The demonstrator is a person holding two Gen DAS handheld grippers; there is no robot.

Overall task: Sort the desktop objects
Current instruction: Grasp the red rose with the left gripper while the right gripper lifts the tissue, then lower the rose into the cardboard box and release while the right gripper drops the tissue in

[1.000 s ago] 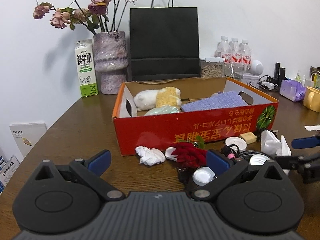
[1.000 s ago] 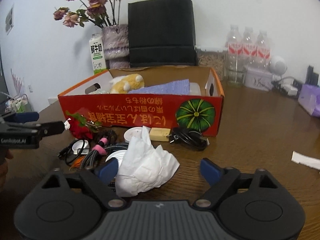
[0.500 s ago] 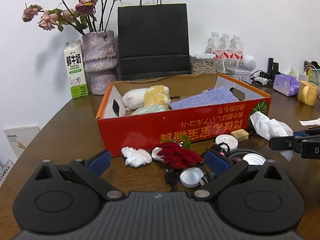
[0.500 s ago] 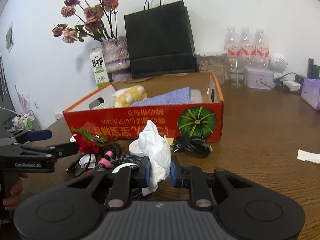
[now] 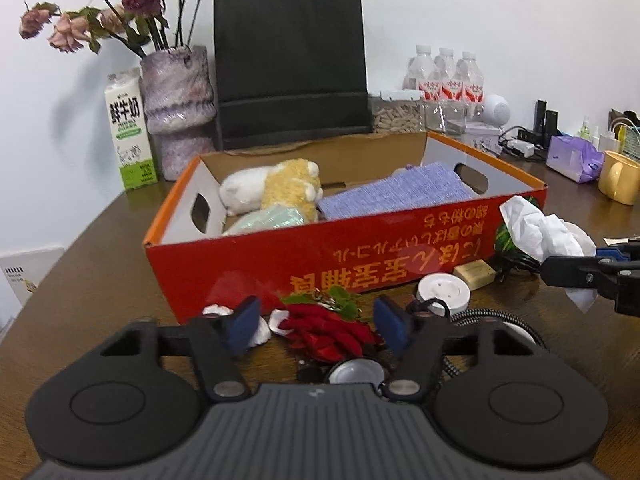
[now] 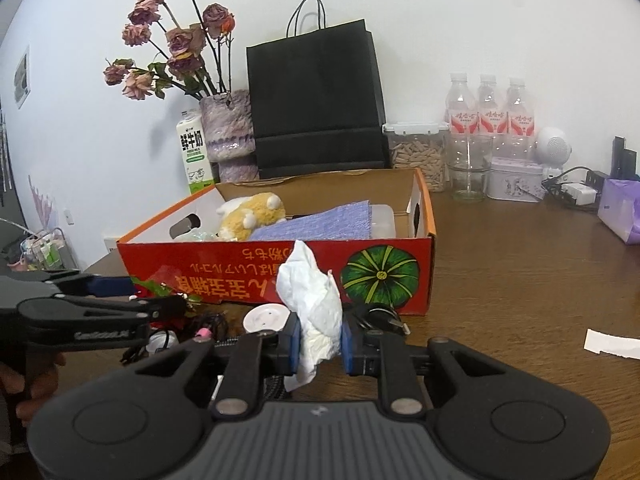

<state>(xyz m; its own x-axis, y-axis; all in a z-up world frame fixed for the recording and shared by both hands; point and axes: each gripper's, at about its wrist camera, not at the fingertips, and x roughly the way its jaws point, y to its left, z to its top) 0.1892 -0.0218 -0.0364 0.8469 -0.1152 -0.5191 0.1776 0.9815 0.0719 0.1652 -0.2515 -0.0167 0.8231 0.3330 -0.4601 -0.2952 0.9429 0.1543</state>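
Observation:
My right gripper is shut on a crumpled white tissue and holds it above the table in front of the red cardboard box. The tissue also shows in the left wrist view. My left gripper is open, its fingers on either side of a red fabric flower lying on the table before the box. The box holds a plush toy and a purple cloth. A small white tissue ball lies by the left finger.
Cables, white round lids, a beige block and a black plug lie before the box. Behind it stand a black bag, vase, milk carton and bottles. A yellow mug sits at right.
My right gripper closed on the tissue and lifted it off the table. My left gripper moved forward and narrowed around the red flower.

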